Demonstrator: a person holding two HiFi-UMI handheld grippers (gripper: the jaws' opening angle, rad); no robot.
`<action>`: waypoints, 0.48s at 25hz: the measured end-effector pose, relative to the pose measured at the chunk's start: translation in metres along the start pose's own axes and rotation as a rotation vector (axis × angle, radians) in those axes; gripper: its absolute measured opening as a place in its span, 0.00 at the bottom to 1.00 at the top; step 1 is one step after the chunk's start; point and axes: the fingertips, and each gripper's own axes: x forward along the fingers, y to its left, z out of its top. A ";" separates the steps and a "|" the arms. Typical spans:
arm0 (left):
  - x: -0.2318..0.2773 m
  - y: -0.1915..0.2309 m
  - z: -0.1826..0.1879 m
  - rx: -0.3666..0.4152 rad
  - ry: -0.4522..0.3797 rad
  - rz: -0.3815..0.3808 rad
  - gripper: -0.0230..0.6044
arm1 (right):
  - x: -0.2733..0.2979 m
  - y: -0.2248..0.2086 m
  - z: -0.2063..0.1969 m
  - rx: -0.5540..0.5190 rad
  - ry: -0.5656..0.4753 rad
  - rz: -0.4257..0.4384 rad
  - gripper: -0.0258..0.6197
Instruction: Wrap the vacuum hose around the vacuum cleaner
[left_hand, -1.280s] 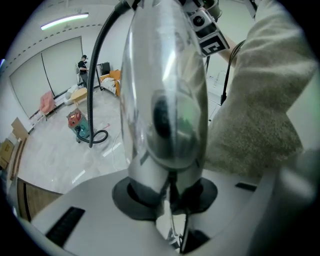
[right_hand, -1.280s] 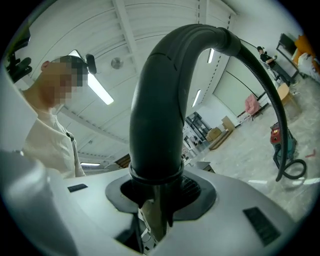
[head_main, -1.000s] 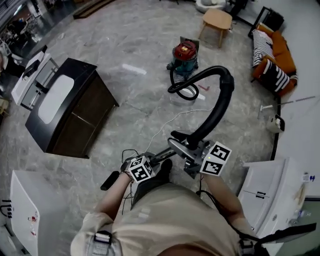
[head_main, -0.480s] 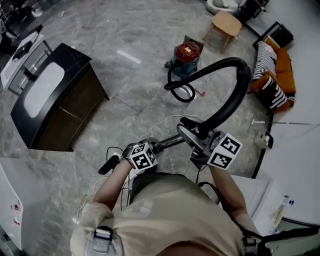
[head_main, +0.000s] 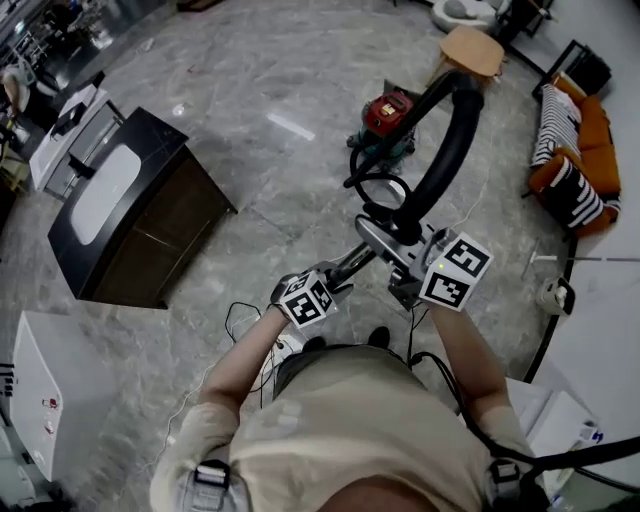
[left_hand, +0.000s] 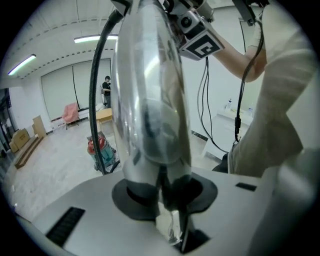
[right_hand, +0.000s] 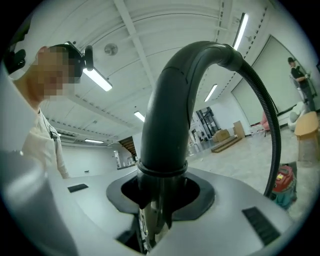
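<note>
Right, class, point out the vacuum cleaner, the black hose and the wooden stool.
vacuum cleaner (head_main: 391, 107), head view, on its red top.
black hose (head_main: 447, 150), head view, on the thick curved section.
wooden stool (head_main: 472, 50), head view, on the seat.

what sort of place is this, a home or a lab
Likely a big open studio or lab hall dressed like a home: wide grey stone-look floor, a dark cabinet, an orange sofa, and strip lights overhead.

Left gripper (head_main: 330, 284) grips metal wand (head_main: 353, 263); right gripper (head_main: 408, 262) grips hose (head_main: 447, 150); vacuum cleaner (head_main: 388, 112) beyond.
</note>
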 end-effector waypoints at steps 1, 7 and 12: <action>0.010 0.000 0.014 0.000 0.007 0.012 0.19 | -0.012 -0.006 0.007 -0.013 -0.007 0.015 0.22; 0.075 0.007 0.091 -0.037 -0.011 0.129 0.19 | -0.083 -0.039 0.042 -0.105 -0.032 0.102 0.22; 0.123 0.028 0.147 -0.073 -0.071 0.212 0.19 | -0.116 -0.063 0.063 -0.219 -0.005 0.134 0.22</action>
